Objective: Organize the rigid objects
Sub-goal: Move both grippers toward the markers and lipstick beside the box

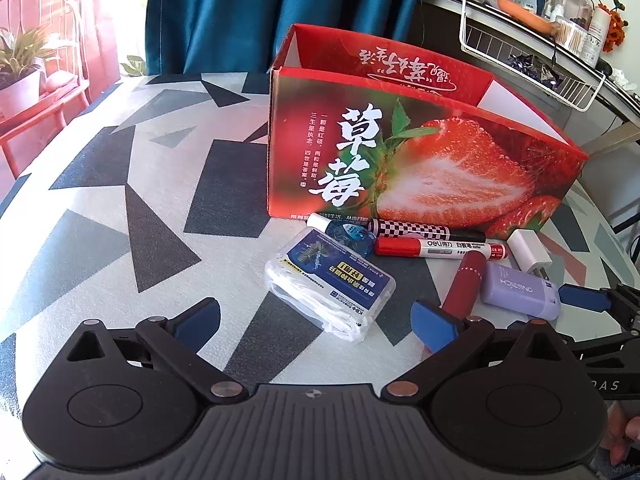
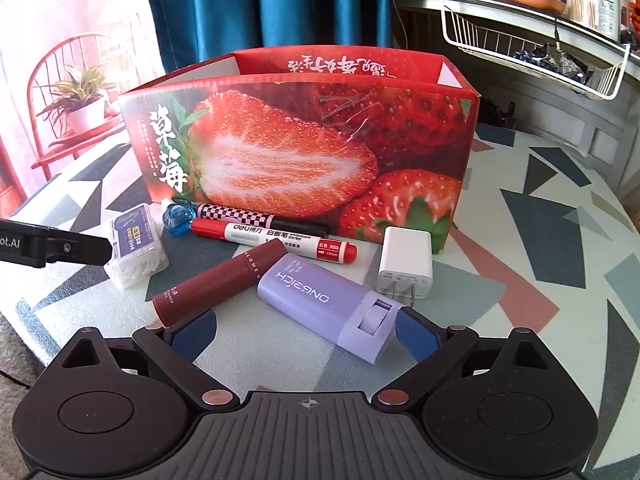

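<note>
An open-topped red strawberry box (image 2: 300,152) stands on the patterned table. In front of it lie a checkered marker (image 2: 240,214), a red whiteboard marker (image 2: 276,238), a dark red tube (image 2: 220,280), a lilac case (image 2: 320,300), a white charger (image 2: 406,264), a blue trinket (image 2: 176,216) and a clear floss box (image 1: 332,280). My right gripper (image 2: 304,332) is open; the lilac case's near end lies between its fingers, close to the right pad. My left gripper (image 1: 316,324) is open just short of the floss box, holding nothing.
Blue curtains hang behind the table (image 1: 120,200). A white wire basket (image 2: 532,60) hangs under a cluttered shelf at the back right. A red chair with a potted plant (image 1: 24,76) stands at the back left. A left-gripper finger (image 2: 60,246) reaches in beside the floss box.
</note>
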